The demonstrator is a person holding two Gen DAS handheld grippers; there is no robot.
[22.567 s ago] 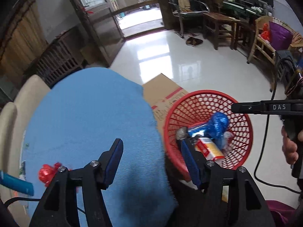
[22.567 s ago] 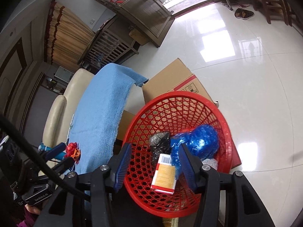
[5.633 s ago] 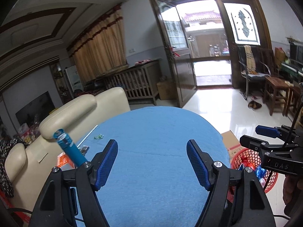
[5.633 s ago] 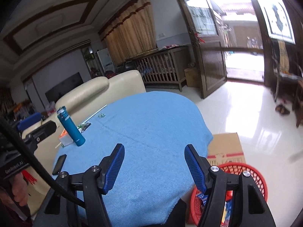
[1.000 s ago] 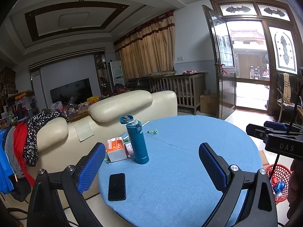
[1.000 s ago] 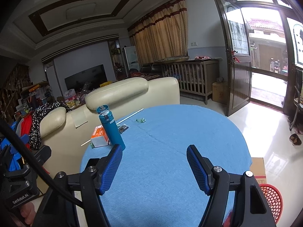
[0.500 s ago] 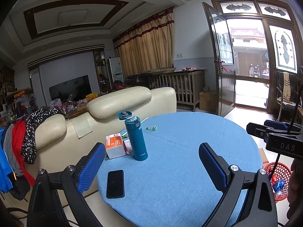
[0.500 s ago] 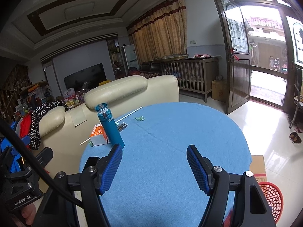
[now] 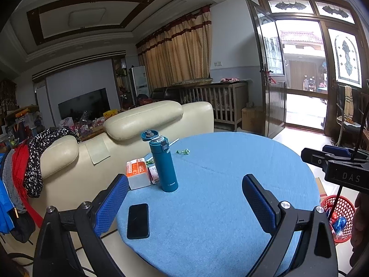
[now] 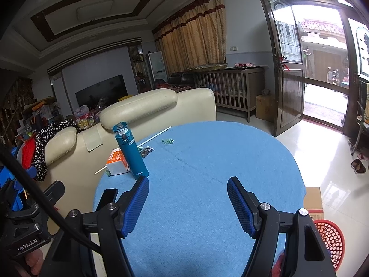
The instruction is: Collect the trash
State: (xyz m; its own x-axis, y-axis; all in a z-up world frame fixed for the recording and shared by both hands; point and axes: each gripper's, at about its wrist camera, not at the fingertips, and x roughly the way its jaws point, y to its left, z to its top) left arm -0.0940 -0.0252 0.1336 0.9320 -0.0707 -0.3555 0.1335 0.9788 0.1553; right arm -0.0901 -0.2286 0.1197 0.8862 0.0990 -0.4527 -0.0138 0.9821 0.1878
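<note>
A round table with a blue cloth fills both views. A small green wrapper lies near its far edge, also in the right wrist view. A red mesh basket with trash in it stands on the floor at the table's right, also in the right wrist view. My left gripper is open and empty above the table's near edge. My right gripper is open and empty over the cloth; it shows at the right of the left wrist view.
A teal bottle with its lid flipped open, an orange and white box and a black phone sit on the table's left side. A cream sofa stands behind. A cardboard box lies by the basket.
Both grippers stay open and empty. The views have shifted very slightly; the table and bottle sit almost where they were half a second ago.
</note>
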